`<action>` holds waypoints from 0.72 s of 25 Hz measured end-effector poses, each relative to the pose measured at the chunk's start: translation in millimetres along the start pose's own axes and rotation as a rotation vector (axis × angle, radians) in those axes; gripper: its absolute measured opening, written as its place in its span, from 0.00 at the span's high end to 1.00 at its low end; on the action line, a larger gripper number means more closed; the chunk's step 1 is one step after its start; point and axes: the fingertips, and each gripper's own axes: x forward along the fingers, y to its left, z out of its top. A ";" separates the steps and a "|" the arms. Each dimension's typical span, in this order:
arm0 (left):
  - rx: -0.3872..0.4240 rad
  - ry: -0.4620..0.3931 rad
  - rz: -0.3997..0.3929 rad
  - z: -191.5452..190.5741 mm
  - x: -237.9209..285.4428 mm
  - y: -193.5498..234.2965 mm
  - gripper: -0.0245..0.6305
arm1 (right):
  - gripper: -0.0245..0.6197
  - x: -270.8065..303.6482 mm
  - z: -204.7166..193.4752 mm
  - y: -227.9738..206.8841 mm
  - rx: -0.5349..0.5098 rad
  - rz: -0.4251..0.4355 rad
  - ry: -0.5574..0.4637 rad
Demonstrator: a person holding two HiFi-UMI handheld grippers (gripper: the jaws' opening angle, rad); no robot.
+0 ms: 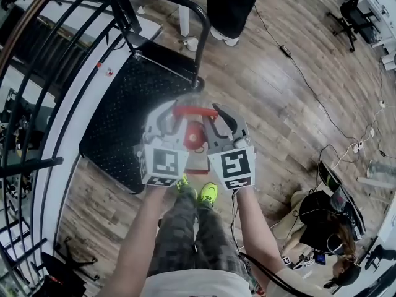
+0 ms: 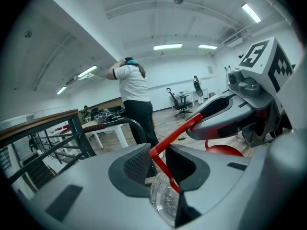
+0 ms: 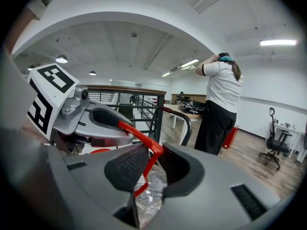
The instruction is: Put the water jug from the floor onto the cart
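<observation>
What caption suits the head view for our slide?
Left gripper and right gripper grip the water jug by its red handle beside the black cart.

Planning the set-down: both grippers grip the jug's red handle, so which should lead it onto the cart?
Left, narrowly. The left gripper and right gripper are both shut on the red handle, but the cart lies to the left in the head view, on that gripper's side.
</observation>
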 end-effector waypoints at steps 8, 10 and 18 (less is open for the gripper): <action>-0.027 0.032 0.062 -25.6 -11.3 47.9 0.81 | 0.81 43.2 14.3 32.7 -0.016 0.067 0.008; -0.035 0.040 0.073 -34.5 -14.6 58.0 0.81 | 0.81 52.9 17.2 41.6 -0.023 0.081 0.010; -0.050 0.049 0.106 -48.6 -19.5 94.3 0.81 | 0.81 83.9 30.0 62.7 -0.023 0.113 0.004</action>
